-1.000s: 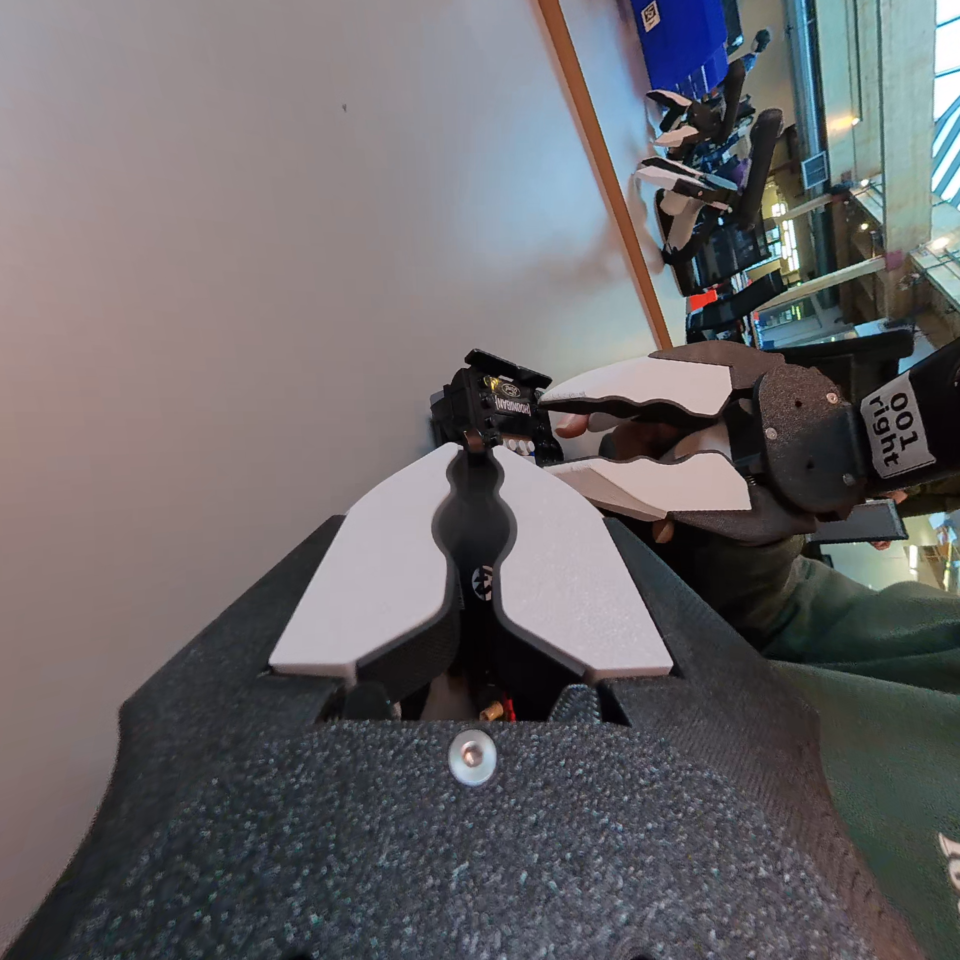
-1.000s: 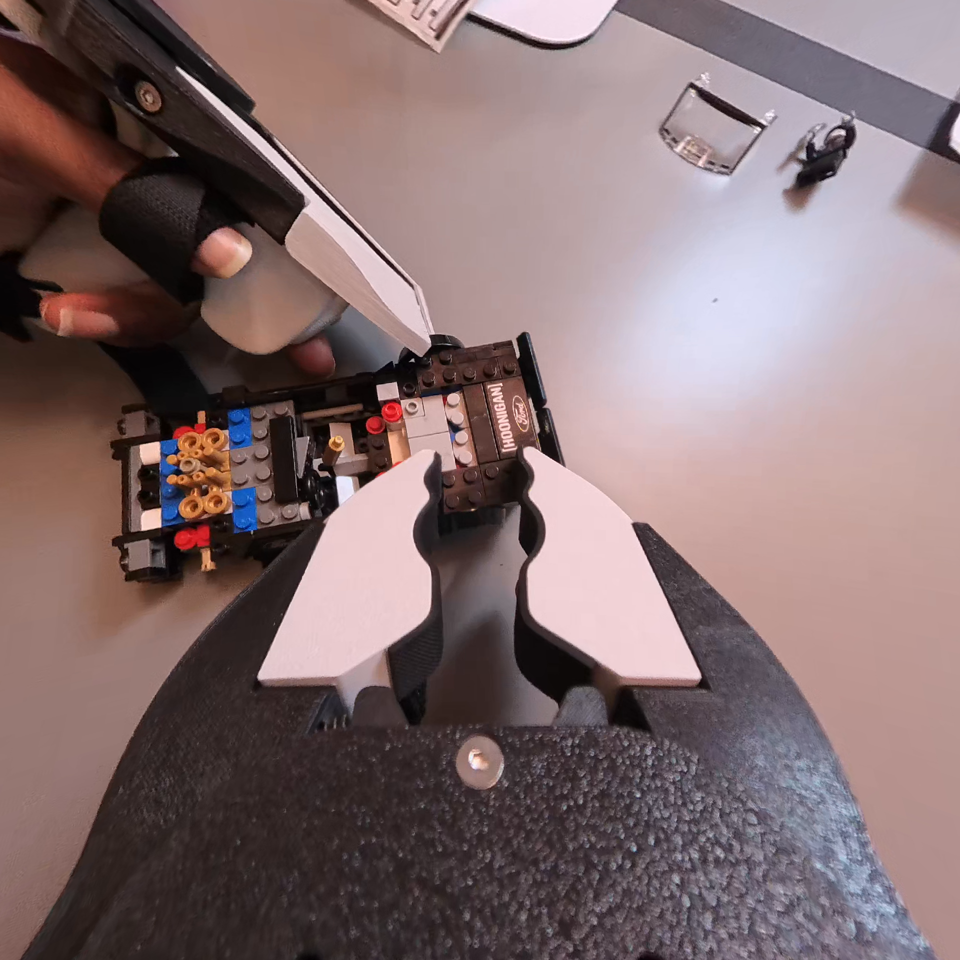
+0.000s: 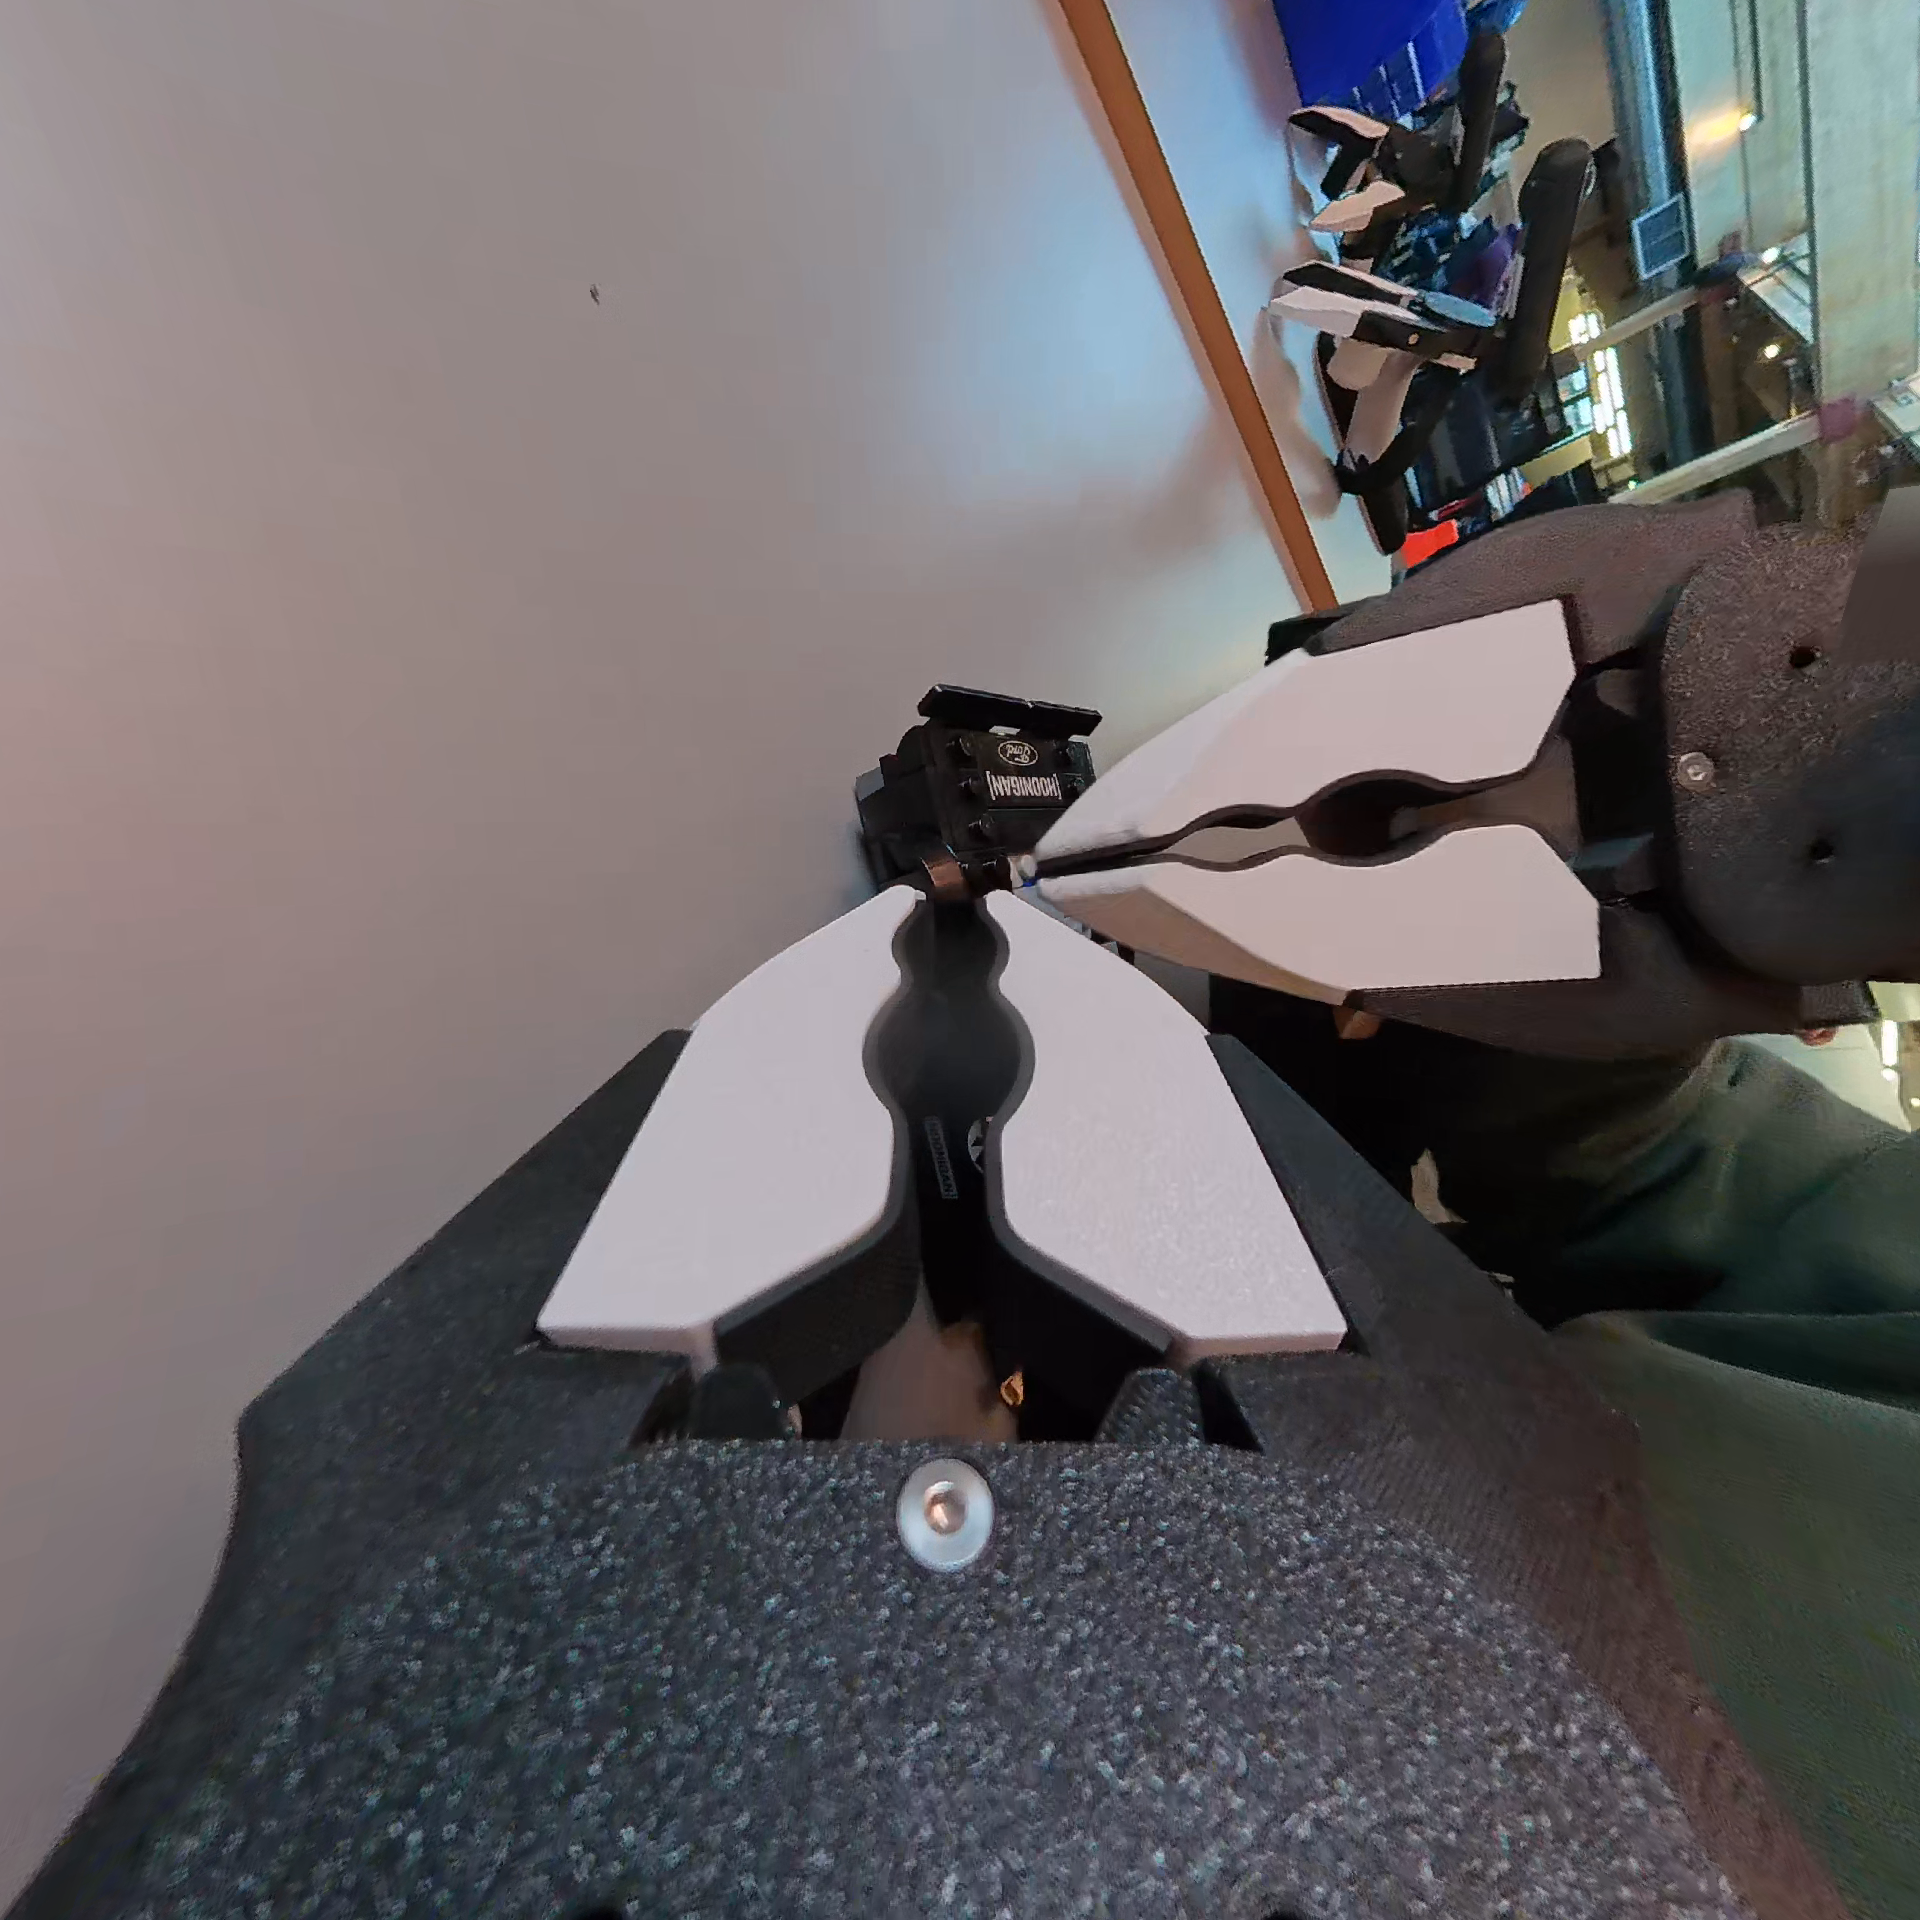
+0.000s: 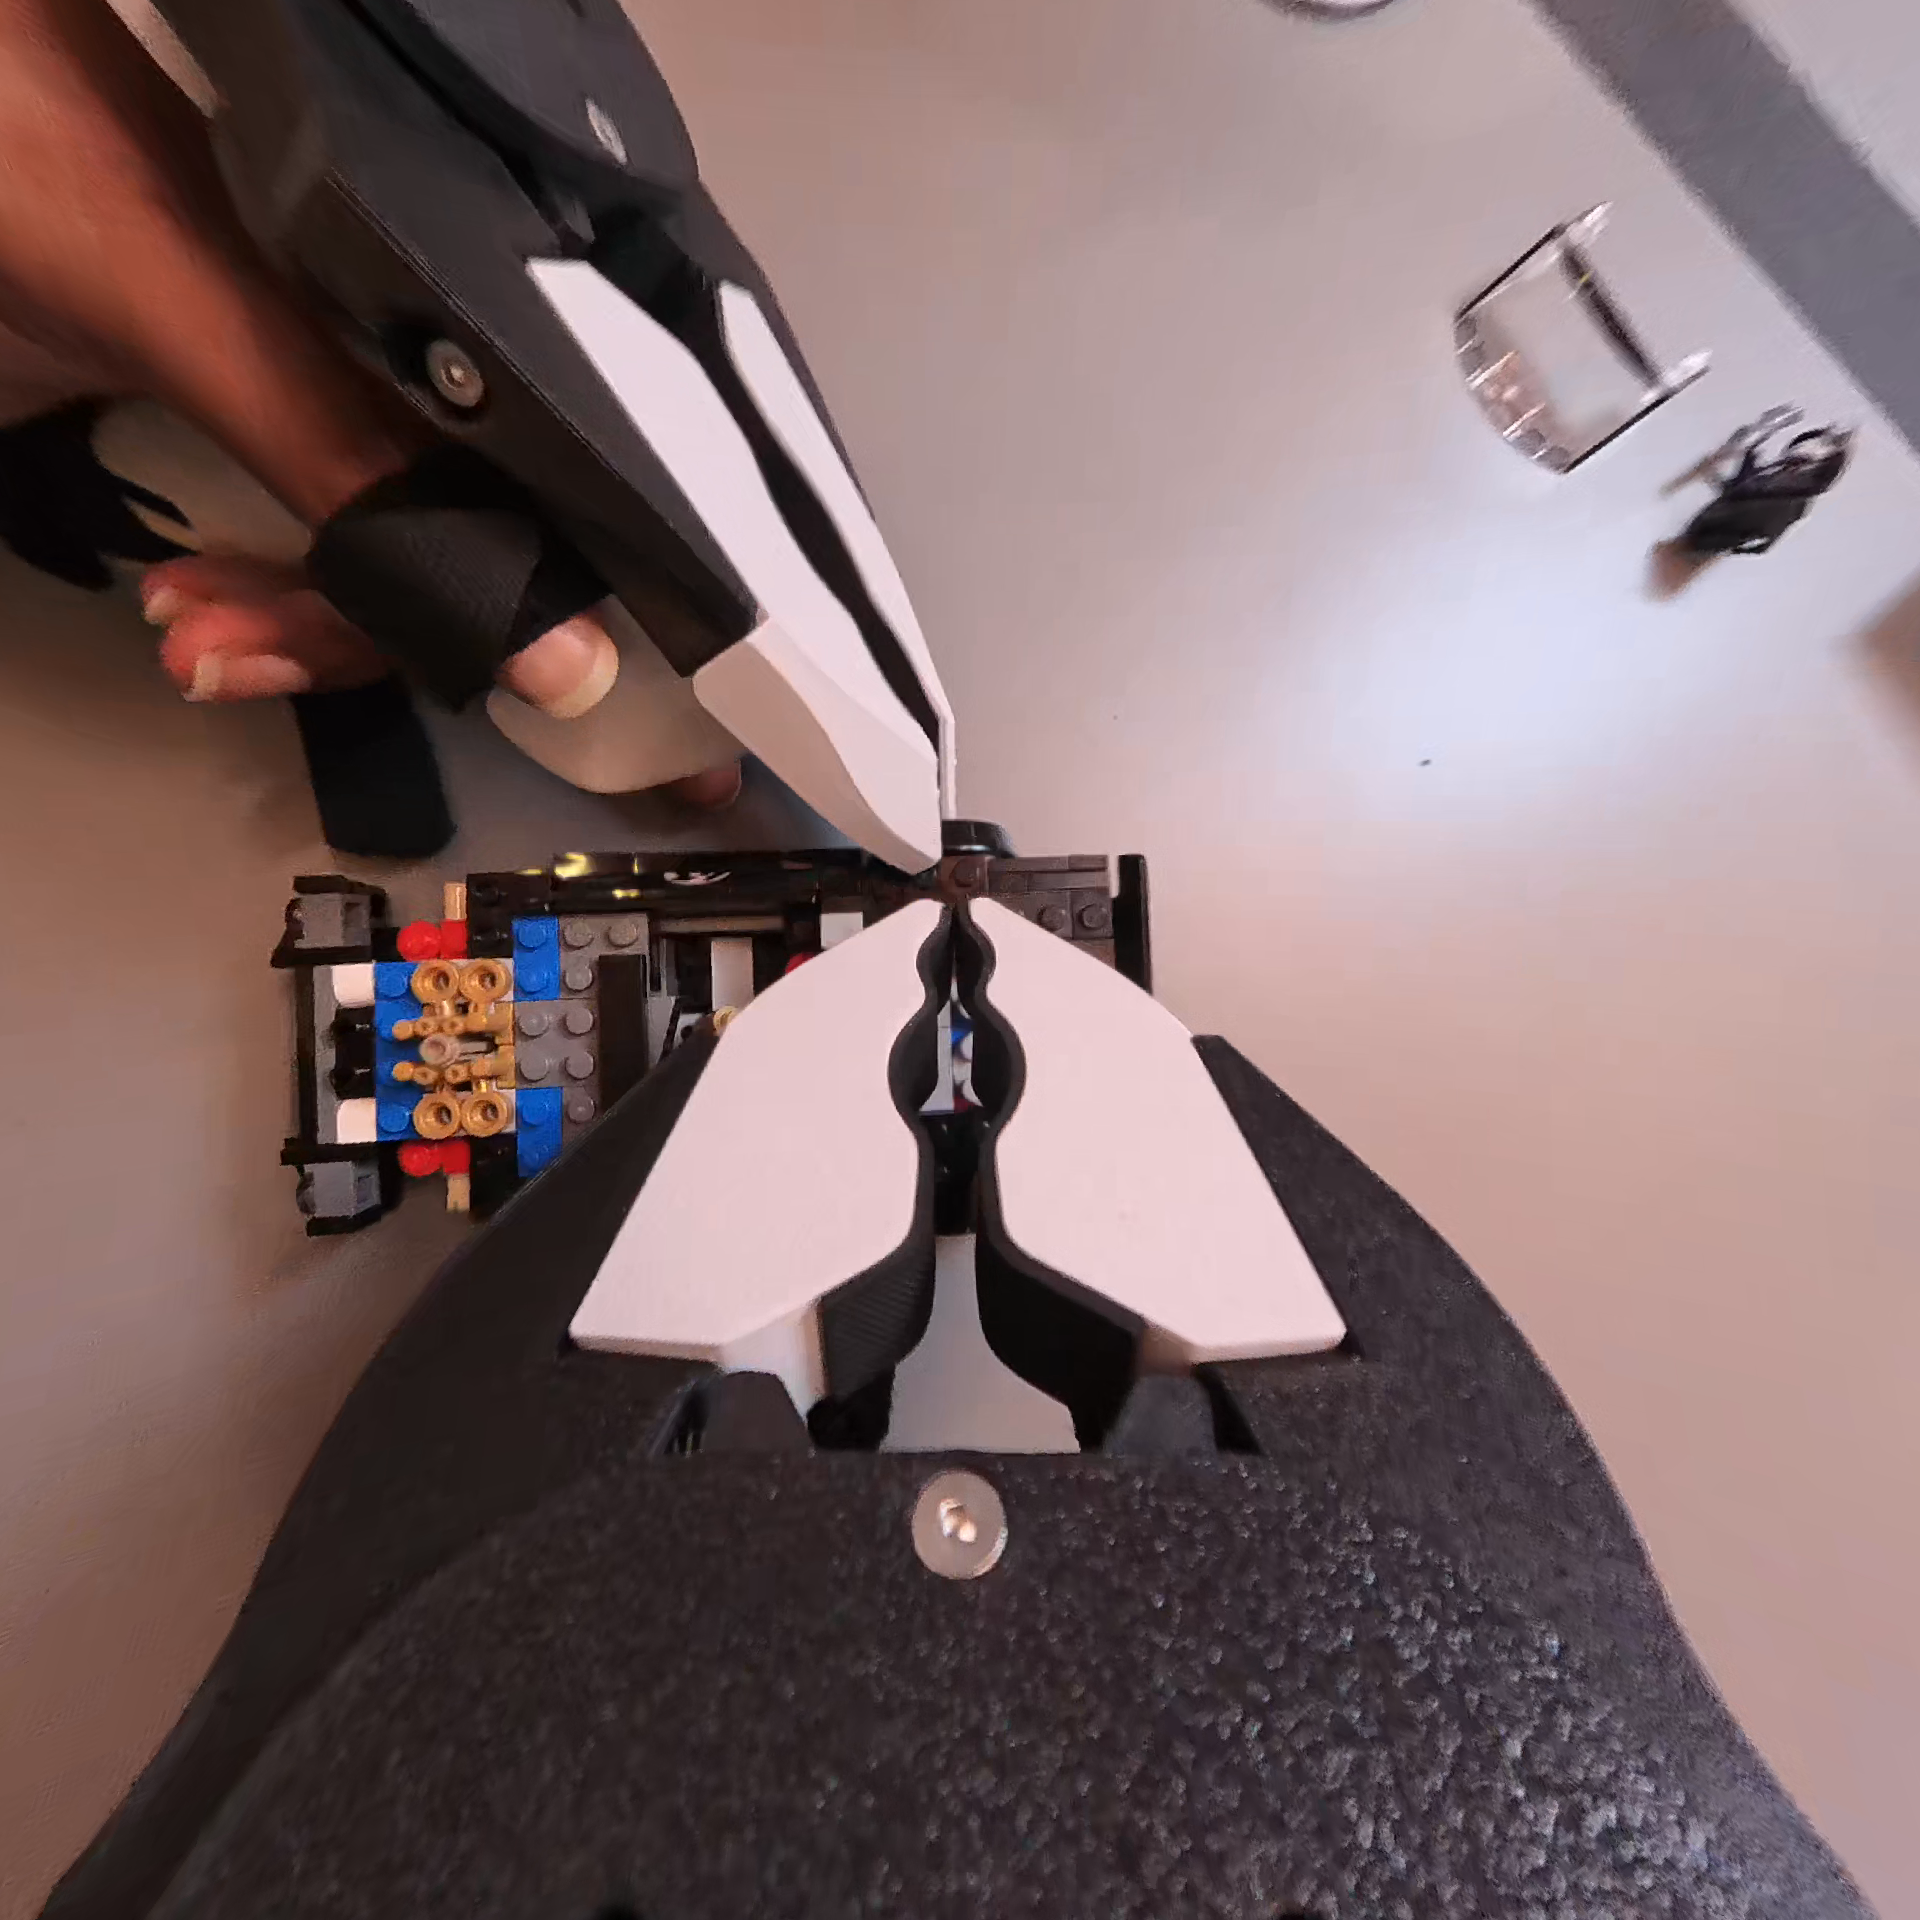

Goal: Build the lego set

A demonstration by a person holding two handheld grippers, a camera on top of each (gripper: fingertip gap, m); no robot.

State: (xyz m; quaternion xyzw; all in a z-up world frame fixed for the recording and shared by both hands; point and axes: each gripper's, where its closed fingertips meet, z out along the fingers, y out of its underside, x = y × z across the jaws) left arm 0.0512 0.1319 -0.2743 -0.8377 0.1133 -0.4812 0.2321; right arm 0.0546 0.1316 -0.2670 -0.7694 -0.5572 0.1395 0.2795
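The lego car [image 4: 717, 997] lies on the grey worktop [image 4: 1351, 831], its gold engine block at nine o'clock in the right wrist view; the left gripper [image 3: 951, 899] is clenched on the car's black side edge; the right gripper [image 4: 956, 902] has its jaws pressed together at the car's rear corner, tips meeting the left's; a clear windscreen piece [image 4: 1569, 343] rests well apart at two o'clock

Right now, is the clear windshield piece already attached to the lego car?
No, the clear windshield piece lies loose on the table, well apart from the lego car, beside a small black part.
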